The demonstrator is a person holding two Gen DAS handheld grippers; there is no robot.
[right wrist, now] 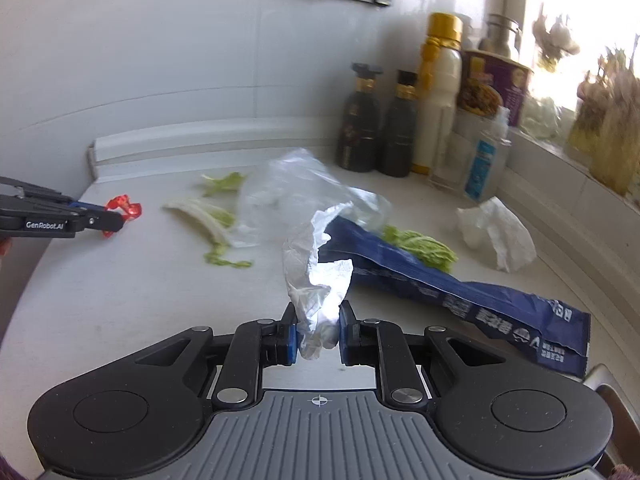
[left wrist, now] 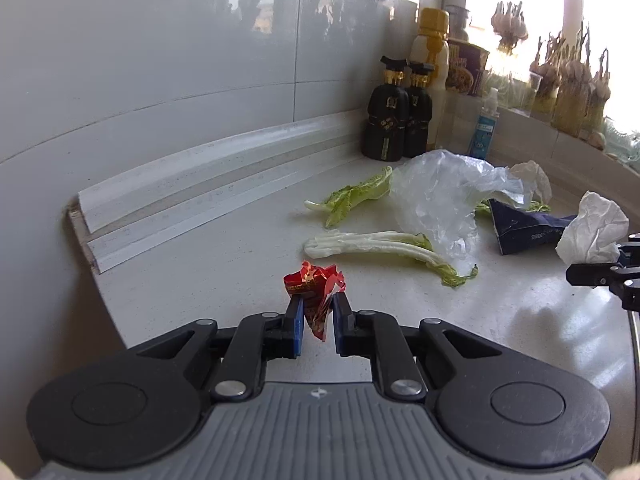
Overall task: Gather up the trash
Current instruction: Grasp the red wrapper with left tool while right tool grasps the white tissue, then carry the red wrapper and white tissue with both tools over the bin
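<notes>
"GenRobot.AI"-marked left gripper (right wrist: 110, 220) pinching red wrapper (left wrist: 316, 296), right gripper (right wrist: 318, 336) pinching tissue (right wrist: 316, 280).

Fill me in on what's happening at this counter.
A person is clearing trash off a kitchen counter with two handheld grippers. The left gripper is shut on a crumpled red wrapper, and the right gripper is shut on a crumpled white tissue. Left lying on the counter are a clear plastic bag, a torn blue packet, another tissue and some cabbage leaves.
</notes>
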